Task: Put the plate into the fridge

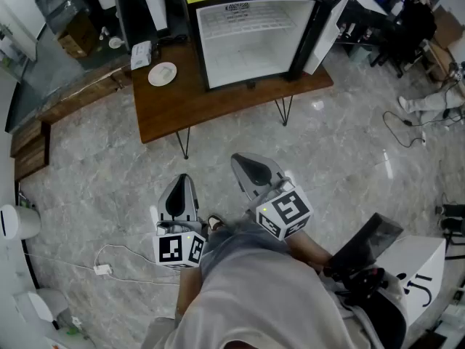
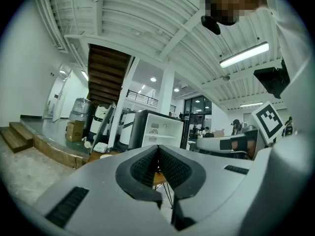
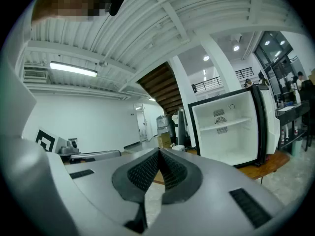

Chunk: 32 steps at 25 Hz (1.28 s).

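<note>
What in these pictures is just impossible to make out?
- Head view: whether anything lies on the plate; too small.
- Head view: the print in the fridge; too small.
- Head view: the white item beside the plate; too small to name.
- Left gripper view: most of the table; the left gripper hides it.

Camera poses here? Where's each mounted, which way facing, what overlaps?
Head view: on the person's head, facing steeply down at table, plate and open fridge; shows shirt, left tongs, right tongs.
Left gripper view: on the left tongs, facing forward and up along shut jaws toward the fridge; shirt at right.
Right gripper view: on the right tongs, likewise toward the fridge; shirt at left.
Shared: fridge in all three.
</note>
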### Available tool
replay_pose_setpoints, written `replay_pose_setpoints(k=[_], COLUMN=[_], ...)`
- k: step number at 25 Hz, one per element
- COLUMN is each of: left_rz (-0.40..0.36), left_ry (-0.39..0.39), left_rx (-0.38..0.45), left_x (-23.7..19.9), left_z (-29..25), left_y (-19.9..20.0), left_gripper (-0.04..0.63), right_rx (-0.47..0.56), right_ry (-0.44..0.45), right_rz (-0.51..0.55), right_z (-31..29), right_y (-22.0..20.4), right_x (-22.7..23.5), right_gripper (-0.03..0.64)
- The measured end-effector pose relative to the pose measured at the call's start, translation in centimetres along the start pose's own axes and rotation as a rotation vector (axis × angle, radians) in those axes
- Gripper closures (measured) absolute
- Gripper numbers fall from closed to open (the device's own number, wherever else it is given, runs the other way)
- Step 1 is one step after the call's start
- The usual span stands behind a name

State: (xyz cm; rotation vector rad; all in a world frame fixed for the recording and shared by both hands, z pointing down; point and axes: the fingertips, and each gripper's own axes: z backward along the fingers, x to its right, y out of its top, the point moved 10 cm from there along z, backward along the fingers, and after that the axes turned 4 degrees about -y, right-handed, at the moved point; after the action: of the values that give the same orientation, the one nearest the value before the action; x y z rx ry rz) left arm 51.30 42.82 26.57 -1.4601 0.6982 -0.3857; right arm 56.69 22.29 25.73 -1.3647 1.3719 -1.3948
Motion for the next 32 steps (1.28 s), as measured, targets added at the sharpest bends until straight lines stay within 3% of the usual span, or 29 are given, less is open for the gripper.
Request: replay_pose_setpoints(k=[6,13,25,32], left_rz=[0.005,0.006,-0.055,-0.056], left_ry=[-0.008,-0.009,-0.031,-0.010], left_rx=[0.001,0.003,0.043,0.075], left_x=[-0.5,-4.9,-20.2,-27.3], left_z=[0.8,1.8,7.7,7.5], left_y=[-0.2,0.4,3.5,4.5], left_gripper=[0.577,0.577,0.575,0.575], right_rx=[-0.007,0.000,0.020,-0.017], right_ry=[0.006,0.011,-0.005,0.004], right_rz=[-0.004,-0.006,0.069,0.098], right_z=[0.0,-3.5,-13.7,-20.0], right_y=[-0.3,-0.7,-1.5,-2.1], right_x=[-1.0,-4.1,-17.2,-20.6], right_gripper=[0.600,0.600,0.598,0.598])
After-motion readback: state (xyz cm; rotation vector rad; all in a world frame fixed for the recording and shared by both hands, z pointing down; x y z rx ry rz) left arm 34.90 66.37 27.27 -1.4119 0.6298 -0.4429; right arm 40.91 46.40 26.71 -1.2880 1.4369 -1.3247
